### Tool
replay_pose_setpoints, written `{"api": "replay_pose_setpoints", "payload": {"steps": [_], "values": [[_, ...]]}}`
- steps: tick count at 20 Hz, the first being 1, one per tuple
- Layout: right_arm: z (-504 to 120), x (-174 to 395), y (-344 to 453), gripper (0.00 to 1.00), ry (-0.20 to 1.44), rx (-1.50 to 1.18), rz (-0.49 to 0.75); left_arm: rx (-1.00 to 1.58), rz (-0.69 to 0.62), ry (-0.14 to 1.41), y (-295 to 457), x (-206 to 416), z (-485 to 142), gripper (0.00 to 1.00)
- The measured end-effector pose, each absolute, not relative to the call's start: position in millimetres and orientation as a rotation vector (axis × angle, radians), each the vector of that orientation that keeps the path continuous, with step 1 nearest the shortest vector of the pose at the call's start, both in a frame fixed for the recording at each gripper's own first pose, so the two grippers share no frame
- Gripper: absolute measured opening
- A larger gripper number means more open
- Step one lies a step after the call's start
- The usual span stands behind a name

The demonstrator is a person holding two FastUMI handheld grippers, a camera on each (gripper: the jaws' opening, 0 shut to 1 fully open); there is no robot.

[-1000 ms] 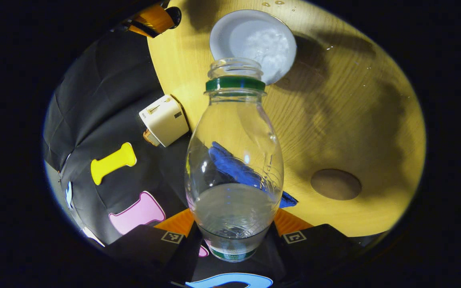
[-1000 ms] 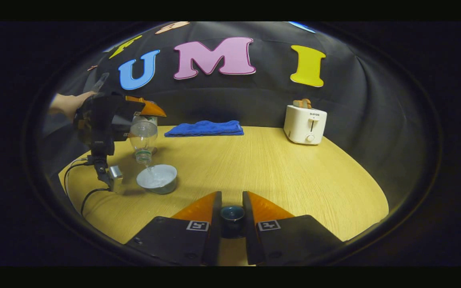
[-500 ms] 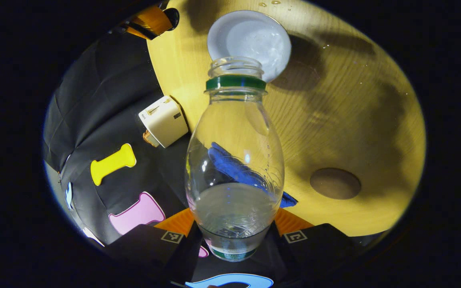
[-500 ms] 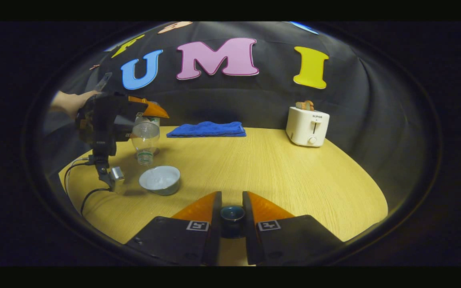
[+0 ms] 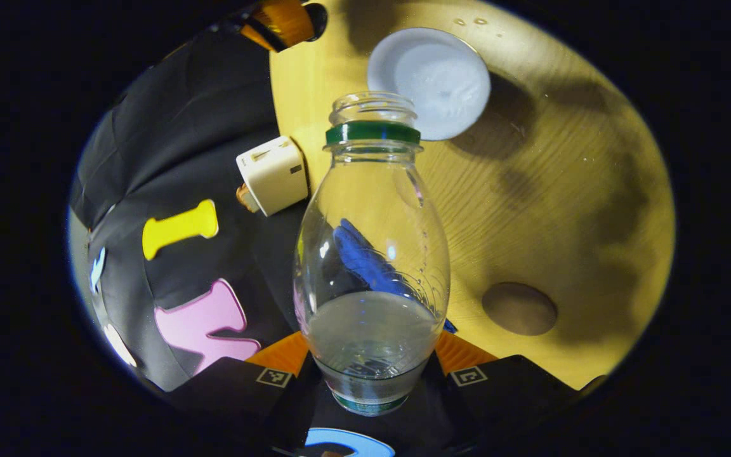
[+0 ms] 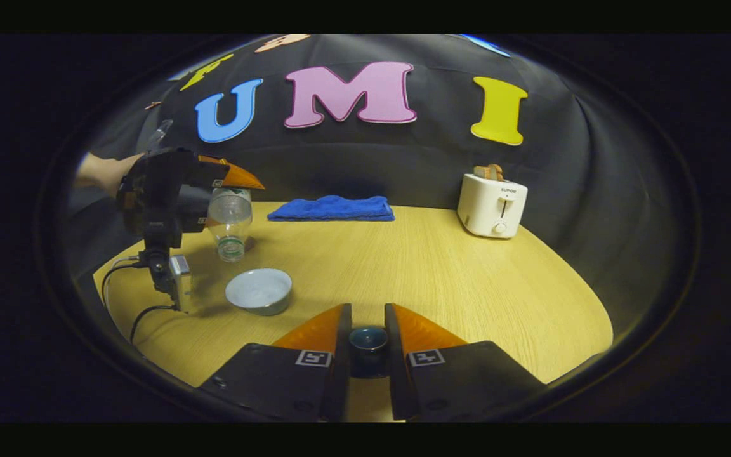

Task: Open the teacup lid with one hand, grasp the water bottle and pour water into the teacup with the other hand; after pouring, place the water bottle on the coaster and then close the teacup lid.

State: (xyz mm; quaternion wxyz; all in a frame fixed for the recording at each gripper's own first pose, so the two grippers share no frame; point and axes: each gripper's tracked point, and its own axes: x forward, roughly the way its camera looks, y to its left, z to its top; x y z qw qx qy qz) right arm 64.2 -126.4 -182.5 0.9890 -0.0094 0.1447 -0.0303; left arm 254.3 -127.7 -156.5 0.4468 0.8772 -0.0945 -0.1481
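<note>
This is a recording booth, not a real home: a black cloth wall stands behind a round wooden table with a toaster and a folded blue towel.

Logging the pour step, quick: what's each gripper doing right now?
Left gripper: closed on the water bottle, held tipped above the table.
Right gripper: closed on the teacup lid's knob.

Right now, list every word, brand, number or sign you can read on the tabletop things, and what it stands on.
Toaster: small mark on its front, too blurred to read.
Water bottle: green band at its base, print illegible.
Left gripper and right gripper: square coded tags on the fingers, no words.
</note>
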Motion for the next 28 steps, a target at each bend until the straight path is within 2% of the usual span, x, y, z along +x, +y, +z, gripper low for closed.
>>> {"api": "replay_pose_setpoints", "payload": {"steps": [1,2,3,5,6,9,10,11,16,17,18,19,20,21,22,24,25,28], "values": [[-179,65,-125,0.29,0.286,-0.022,-0.058,2.121,-0.362,-0.223,-126,252,-160,0.75],[-175,67,-123,0.24,0.280,-0.028,-0.053,2.066,-0.360,-0.198,-122,252,-163,0.75],[-172,68,-121,0.34,0.275,-0.033,-0.050,1.998,-0.355,-0.167,-117,251,-167,0.75],[-165,72,-116,0.26,0.270,-0.039,-0.041,1.837,-0.327,-0.119,-107,253,-162,0.75],[-163,75,-113,0.29,0.266,-0.040,-0.036,1.744,-0.290,-0.102,-100,250,-157,0.75],[-159,82,-100,0.29,0.265,-0.041,-0.020,1.368,-0.237,-0.001,-72,238,-157,0.75],[-156,85,-96,0.24,0.263,-0.041,-0.013,1.224,-0.225,0.024,-67,235,-160,0.75],[-154,87,-91,0.29,0.260,-0.041,-0.007,1.088,-0.207,0.045,-64,233,-164,0.75],[-148,107,-64,0.29,0.255,-0.049,0.034,0.542,-0.212,0.036,-63,228,-183,0.75],[-147,112,-57,0.34,0.252,-0.046,0.045,0.444,-0.232,0.027,-68,224,-188,0.75],[-144,116,-50,0.34,0.247,-0.043,0.053,0.354,-0.252,0.004,-74,223,-186,0.75],[-141,120,-44,0.34,0.240,-0.043,0.060,0.283,-0.282,-0.012,-79,220,-189,0.75],[-139,124,-39,0.29,0.233,-0.040,0.067,0.238,-0.303,-0.011,-85,224,-193,0.75],[-137,127,-33,0.29,0.227,-0.033,0.073,0.206,-0.310,-0.008,-88,228,-199,0.75],[-136,129,-27,0.34,0.224,-0.027,0.080,0.179,-0.314,-0.006,-93,236,-204,0.75],[-137,133,-17,0.34,0.228,-0.024,0.092,0.120,-0.303,-0.012,-102,240,-208,0.76],[-138,134,-14,0.29,0.229,-0.029,0.095,0.092,-0.305,-0.010,-106,240,-210,0.76],[-138,132,-6,0.29,0.228,-0.035,0.101,0.041,-0.304,-0.024,-112,244,-212,0.77]]}}
